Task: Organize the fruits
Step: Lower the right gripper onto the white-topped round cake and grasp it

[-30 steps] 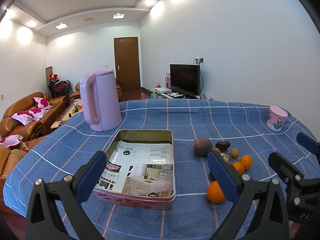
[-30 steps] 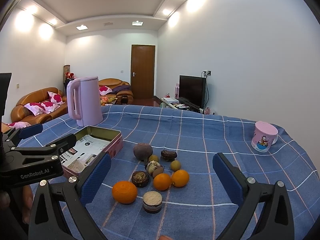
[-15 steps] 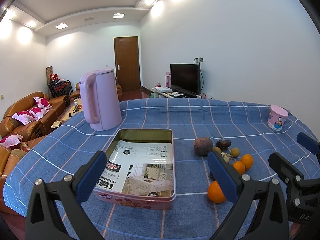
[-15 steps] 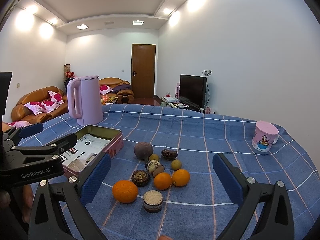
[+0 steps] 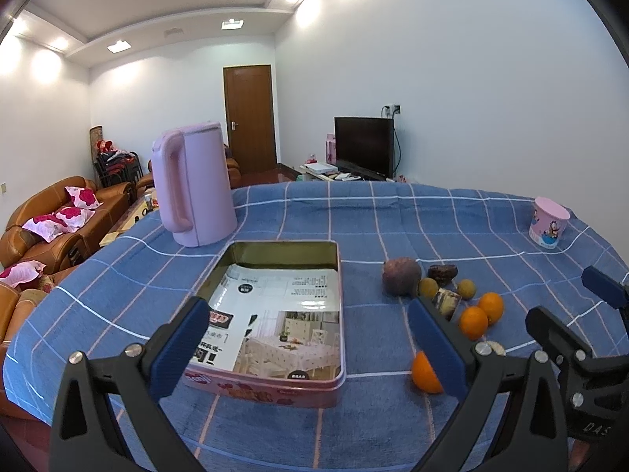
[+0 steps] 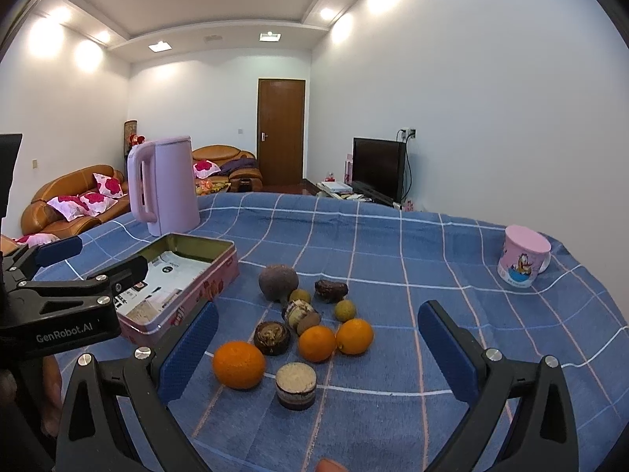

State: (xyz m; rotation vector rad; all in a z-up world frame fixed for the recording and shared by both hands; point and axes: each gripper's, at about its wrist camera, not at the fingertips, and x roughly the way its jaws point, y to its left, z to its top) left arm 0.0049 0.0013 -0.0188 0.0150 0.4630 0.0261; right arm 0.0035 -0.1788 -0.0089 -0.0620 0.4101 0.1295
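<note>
A pink rectangular tin [image 5: 322,387] [image 6: 220,275] lies open on the blue checked tablecloth, lined with printed paper. To its right is a cluster of fruits: three oranges [image 6: 238,364] [image 6: 317,343] [image 6: 354,336], a dark round fruit [image 6: 278,281] [image 5: 401,276], small green-brown fruits [image 6: 345,310], a dark wrinkled one [image 6: 331,289] and cut pieces [image 6: 295,384]. My left gripper [image 5: 310,348] is open and empty, above the tin's near end. My right gripper [image 6: 318,354] is open and empty, above the fruit cluster.
A tall pink kettle [image 5: 194,188] [image 6: 163,185] stands behind the tin. A pink cartoon mug [image 6: 523,255] [image 5: 548,224] stands at the table's far right. Brown sofas [image 5: 51,228], a TV [image 6: 377,169] and a door [image 6: 281,131] are beyond the table.
Both grippers have drifted very slightly; nothing was taken hold of or let go.
</note>
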